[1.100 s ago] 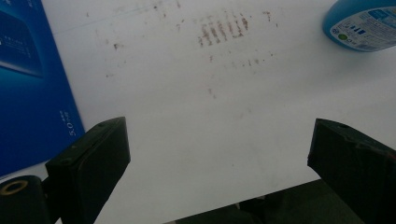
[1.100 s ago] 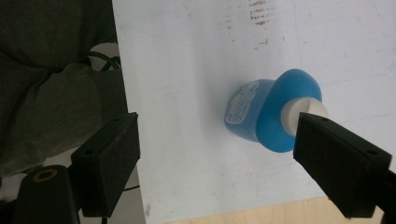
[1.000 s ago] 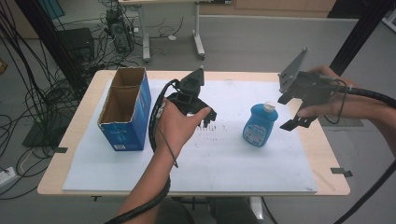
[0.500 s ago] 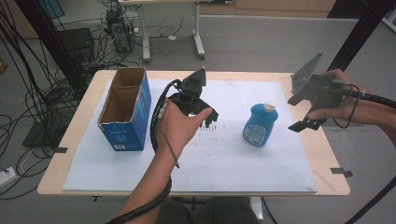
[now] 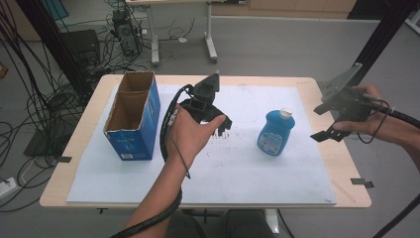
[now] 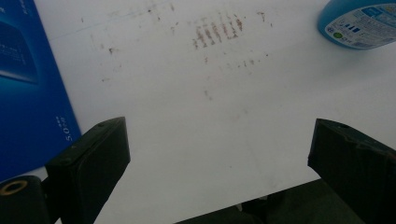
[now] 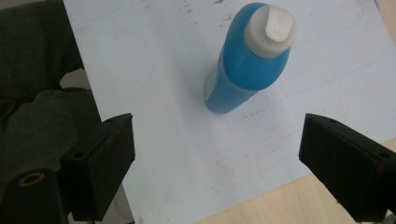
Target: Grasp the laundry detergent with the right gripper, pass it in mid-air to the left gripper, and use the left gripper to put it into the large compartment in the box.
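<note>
We see bare worktop (image 5: 277, 173) around the bottle (image 5: 275, 133); our right hand-held gripper (image 5: 329, 121) hovers beside it, unclenched, jaws just widening, empty.

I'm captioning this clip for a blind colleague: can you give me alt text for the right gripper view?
A blue bottle with a white cap stands upright on a white sheet, seen from above between the two black jaws of the right claw, which are open with nothing between them. The bare wooden table edge shows at the bottom.
</note>
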Motion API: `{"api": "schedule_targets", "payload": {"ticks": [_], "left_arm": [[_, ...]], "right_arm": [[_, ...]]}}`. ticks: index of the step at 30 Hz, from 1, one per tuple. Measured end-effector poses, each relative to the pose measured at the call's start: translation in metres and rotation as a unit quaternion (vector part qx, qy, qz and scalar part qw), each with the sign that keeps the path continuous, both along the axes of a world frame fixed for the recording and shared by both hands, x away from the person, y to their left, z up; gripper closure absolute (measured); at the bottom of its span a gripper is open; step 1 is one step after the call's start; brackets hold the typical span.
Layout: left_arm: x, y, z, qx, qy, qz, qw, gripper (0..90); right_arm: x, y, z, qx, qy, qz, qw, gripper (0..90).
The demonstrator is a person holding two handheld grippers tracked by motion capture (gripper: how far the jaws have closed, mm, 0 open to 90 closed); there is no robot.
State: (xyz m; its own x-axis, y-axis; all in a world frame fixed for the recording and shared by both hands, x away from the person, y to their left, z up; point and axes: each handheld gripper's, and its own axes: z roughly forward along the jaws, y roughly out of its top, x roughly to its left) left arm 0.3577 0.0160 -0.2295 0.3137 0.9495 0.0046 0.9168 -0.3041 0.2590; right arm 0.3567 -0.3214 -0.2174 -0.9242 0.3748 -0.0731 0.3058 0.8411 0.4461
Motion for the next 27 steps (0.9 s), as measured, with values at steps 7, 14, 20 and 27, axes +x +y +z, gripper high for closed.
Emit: {"api": "schedule_targets", "payload": {"ticks": [7, 14, 20, 27], "left_arm": [[0.001, 0.002, -0.002, 0.003, 0.001, -0.001, 1.0000, 5.9], [0.001, 0.003, -0.004, 0.003, 0.001, -0.003, 1.0000, 5.9], [0.002, 0.004, -0.005, 0.002, -0.004, 0.000, 1.0000, 5.9], [0.001, 0.004, -0.007, 0.004, -0.003, 0.001, 1.0000, 5.8]], "right_arm": [[0.000, -0.015, -0.020, 0.039, -0.009, -0.032, 0.9987, 8.6], [0.000, -0.022, -0.040, 0.073, -0.017, -0.059, 0.9954, 7.4], [0.002, -0.021, -0.056, 0.100, -0.028, -0.070, 0.9921, 5.9], [0.005, -0.019, -0.073, 0.125, -0.035, -0.078, 0.9885, 5.2]]}}
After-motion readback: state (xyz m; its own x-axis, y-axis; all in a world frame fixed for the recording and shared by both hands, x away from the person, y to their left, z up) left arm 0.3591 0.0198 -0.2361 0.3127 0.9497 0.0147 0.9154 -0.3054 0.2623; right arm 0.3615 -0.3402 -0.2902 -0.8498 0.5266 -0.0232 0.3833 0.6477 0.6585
